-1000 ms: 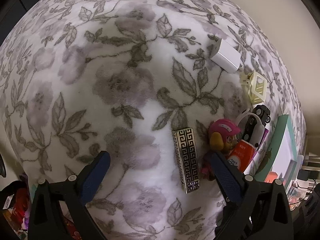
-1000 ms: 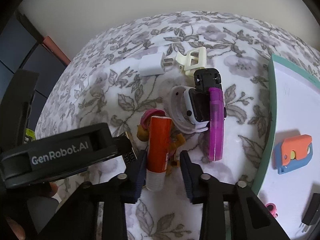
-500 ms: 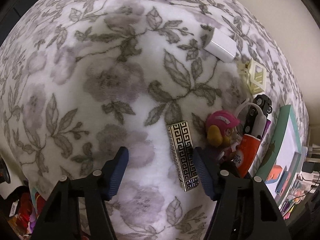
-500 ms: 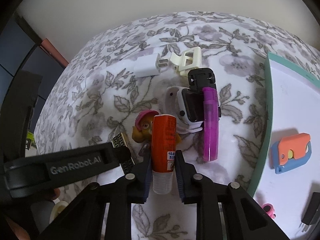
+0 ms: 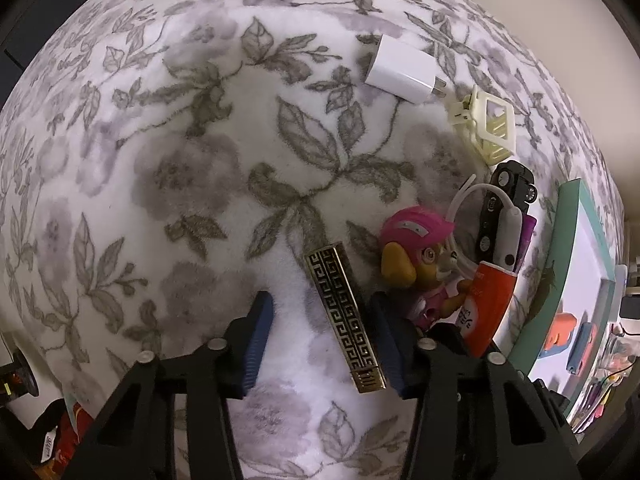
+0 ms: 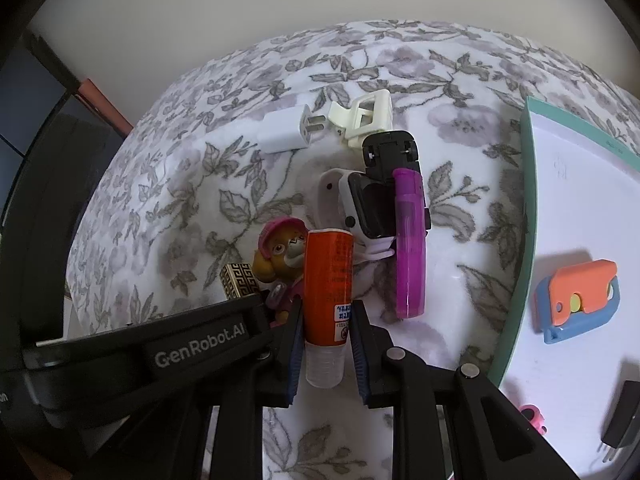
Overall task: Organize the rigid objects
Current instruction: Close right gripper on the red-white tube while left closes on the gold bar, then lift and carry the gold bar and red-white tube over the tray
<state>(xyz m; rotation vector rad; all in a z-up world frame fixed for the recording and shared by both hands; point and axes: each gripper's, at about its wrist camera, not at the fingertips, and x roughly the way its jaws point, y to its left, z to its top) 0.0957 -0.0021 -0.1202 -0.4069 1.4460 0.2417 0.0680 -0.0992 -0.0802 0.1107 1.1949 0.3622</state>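
Right tool (image 6: 325, 334) clamps the smooth orange tube (image 6: 327, 280); left tool (image 5: 324, 344), closing, straddles the gold box (image 5: 345, 316), seemingly untouched.

Fuzzy matt cloth (image 5: 168, 184) w/ floral print. Gold-black case (image 5: 345, 322) shiny, prob metal. Charger (image 5: 402, 70) smooth white plastic. Orange tube (image 6: 326, 292) glossy plastic. Pup figure (image 5: 416, 256) semi-gloss plastic. Purple tube (image 6: 409, 240) translucent.

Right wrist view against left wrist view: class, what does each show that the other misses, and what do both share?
Only the right wrist view: the right gripper clamped on the orange tube, prongs of the white charger.
Only the left: the left gripper astride the whole gold patterned bar, jaws just closing, one pad clear.
Both: dog figure, cream clip, teal-edged tray.
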